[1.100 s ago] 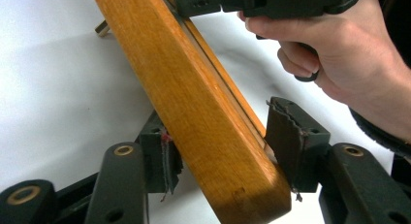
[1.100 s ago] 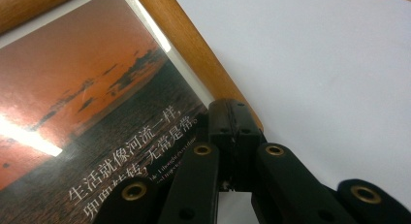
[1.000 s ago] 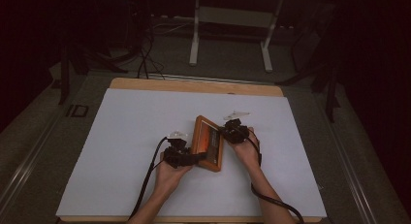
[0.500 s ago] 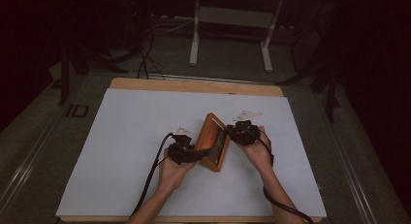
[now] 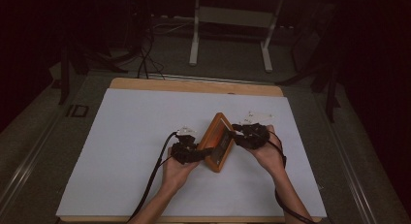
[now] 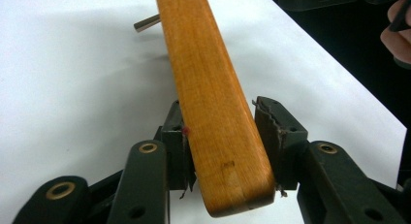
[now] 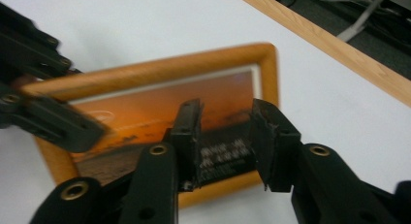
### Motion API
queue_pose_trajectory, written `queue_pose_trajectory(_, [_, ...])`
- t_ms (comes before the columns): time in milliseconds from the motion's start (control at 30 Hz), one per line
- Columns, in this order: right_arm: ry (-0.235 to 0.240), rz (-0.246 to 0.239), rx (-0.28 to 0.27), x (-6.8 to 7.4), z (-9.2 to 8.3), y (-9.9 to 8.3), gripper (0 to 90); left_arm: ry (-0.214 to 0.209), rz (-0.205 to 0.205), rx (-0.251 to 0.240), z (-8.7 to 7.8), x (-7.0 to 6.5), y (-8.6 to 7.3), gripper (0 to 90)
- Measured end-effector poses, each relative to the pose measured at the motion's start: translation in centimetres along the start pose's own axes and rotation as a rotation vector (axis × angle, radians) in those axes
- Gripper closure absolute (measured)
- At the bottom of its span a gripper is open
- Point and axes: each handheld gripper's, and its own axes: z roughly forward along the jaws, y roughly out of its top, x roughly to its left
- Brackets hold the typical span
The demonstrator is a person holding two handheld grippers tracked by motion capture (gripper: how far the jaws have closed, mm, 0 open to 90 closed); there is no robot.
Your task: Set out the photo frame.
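Now the left gripper (image 6: 220, 151), jaws just closing, clamps the picture frame (image 6: 208, 98); the right gripper (image 7: 225, 136), jaws just opening, holds nothing, the frame just beyond its tips.

The high view looked down from above the near edge; both gripper views sat close, sharing the picture frame (image 5: 217, 142).

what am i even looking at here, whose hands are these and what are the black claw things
A person sits at a table covered with a white sheet and holds a black two-jaw tool in each hand. One picture looks down from above; the other two come from cameras riding on each tool. The left gripper has been closing its fingers on the edge of a wooden picture frame, holding it tilted up off the sheet. The right gripper has been opening, nothing between its fingers, facing the frame's orange sunset photo.
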Motion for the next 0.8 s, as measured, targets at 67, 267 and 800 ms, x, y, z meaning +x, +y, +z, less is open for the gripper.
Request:
queue_pose_trajectory(67, [0.013, -0.009, -0.009, 0.3, -0.3, 0.3, 62.6, -0.005, 0.012, -0.002, 0.1, -0.3, 0.1, 62.0])
queue_pose_trajectory(267, [0.001, -0.022, -0.025, 0.5, -1.1, 0.9, 60.7, -0.015, 0.051, -0.005, 0.3, -1.1, 0.4, 65.2])
queue_pose_trajectory(800, [-0.023, 0.03, -0.064, -1.2, -3.0, -0.1, 61.8, -0.028, 0.218, 0.023, 0.8, -3.4, 1.1, 69.5])
